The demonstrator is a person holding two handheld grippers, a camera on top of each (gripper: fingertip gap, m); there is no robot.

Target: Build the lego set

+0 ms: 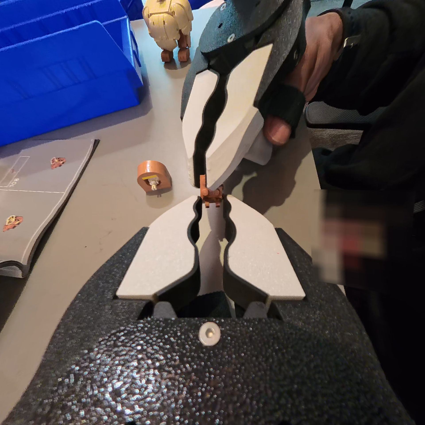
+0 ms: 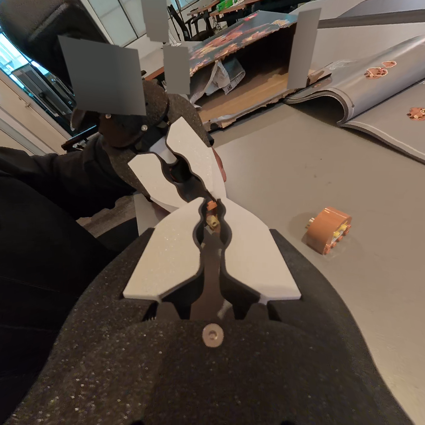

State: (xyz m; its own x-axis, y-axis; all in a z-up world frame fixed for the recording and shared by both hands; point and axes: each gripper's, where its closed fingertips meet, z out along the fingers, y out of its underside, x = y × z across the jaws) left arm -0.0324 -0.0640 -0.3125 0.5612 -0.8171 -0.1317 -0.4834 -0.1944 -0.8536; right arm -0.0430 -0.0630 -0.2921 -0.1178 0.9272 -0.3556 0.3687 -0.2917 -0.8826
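Both grippers met tip to tip above the grey table (image 1: 110, 230), near its middle, on one small brown brick assembly (image 1: 210, 194). The left gripper (image 1: 212, 202) pinched the assembly's lower part, both white fingertips pressed against its sides, two little pegs hanging down between the fingers. The right gripper (image 1: 202, 181), held by a hand (image 1: 319, 57) in a black fingerless glove, came from above, nearly closed on a thin upright brown tab of the same assembly. In the right wrist view the right gripper (image 2: 212, 208) had an orange-brown piece at its tips and a tan piece with a hole just behind, between the fingers; the left gripper (image 2: 212, 195) touched it from the far side.

A round brown brick piece (image 1: 153, 176) lay on the table just left of the grippers, apart from them. A tan and brown brick figure (image 1: 169, 27) stood toward the table's far edge. Blue bins (image 1: 64, 76) sat at the far left corner. An open instruction booklet (image 1: 34, 207) lay along the left edge. An opened cardboard box (image 2: 241, 76) lay on its side beyond the booklet.
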